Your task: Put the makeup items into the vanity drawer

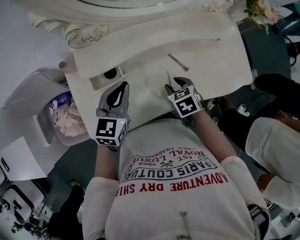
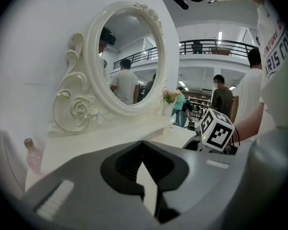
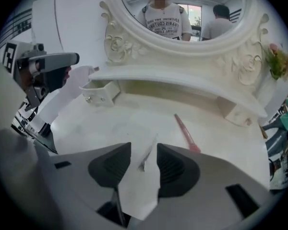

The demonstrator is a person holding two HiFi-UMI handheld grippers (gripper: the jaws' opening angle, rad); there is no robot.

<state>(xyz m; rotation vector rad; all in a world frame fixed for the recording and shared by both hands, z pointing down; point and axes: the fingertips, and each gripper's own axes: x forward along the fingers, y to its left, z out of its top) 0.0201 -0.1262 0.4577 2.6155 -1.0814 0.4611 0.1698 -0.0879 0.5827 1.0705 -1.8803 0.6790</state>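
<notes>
right gripper (image 3: 144,150) on a white sheet (image 3: 137,190)

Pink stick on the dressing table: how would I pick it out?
Find the white vanity top below the oval mirror. Near its middle, right of the open drawer, lies a thin stick. It alone lies loose and flat there, slim and pink.

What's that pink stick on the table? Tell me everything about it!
The pink stick is thin and straight, maybe a makeup pencil, with a thicker, brighter pink end nearest the person. It lies flat and slanted on the white vanity top, touching nothing else, outside the open little drawer.
</notes>
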